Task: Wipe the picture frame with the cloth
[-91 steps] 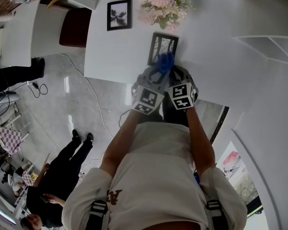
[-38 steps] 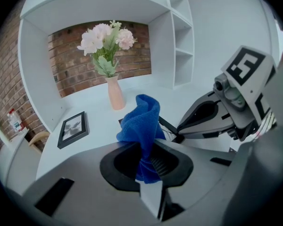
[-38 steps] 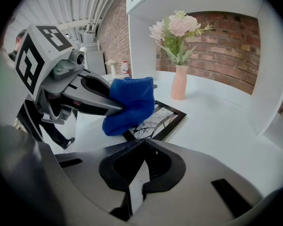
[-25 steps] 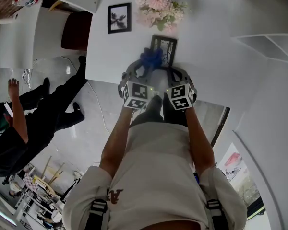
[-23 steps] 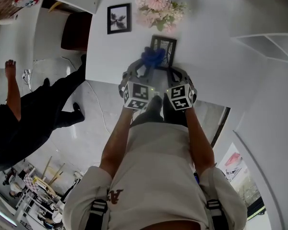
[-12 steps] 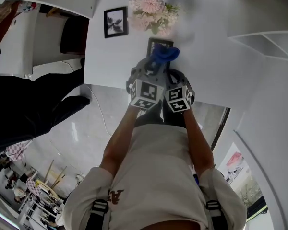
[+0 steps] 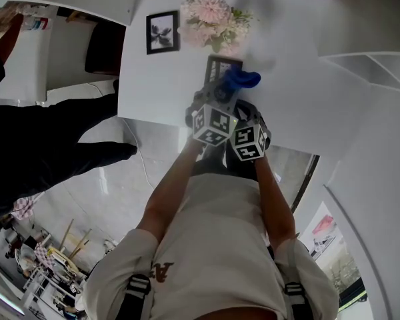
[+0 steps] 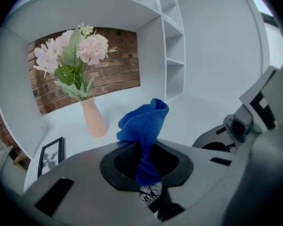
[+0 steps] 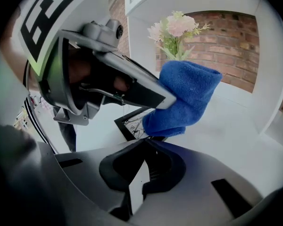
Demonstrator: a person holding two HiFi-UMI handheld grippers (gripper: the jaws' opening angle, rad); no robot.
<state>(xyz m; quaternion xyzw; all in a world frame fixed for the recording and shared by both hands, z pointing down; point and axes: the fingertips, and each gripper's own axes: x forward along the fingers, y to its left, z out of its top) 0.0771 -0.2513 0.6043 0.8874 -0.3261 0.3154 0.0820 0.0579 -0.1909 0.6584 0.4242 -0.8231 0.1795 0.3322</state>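
A black picture frame [image 7: 221,65] with a branch print lies on the white table [image 7: 153,89]. My left gripper [image 7: 228,87] is shut on a blue cloth [image 7: 240,79], which rests over the frame's right side. In the left gripper view the cloth [image 8: 144,124] sticks up from between the jaws. In the right gripper view the cloth [image 9: 186,100] covers most of the frame [image 9: 132,125]. My right gripper [image 9: 140,167] sits at the frame's near edge, shut on a thin white edge of it. Its cube [image 7: 248,143] shows in the head view.
A pink vase of flowers [image 7: 211,20] stands just behind the frame, and a second small black frame [image 7: 163,32] is at its left. White shelving [image 8: 172,46] rises at the table's right. A person in black [image 7: 40,159] stands on the floor at left.
My left gripper has carried the blue cloth rightward across the frame, from its left side to its right side. The right gripper has barely moved. The person at left has shifted.
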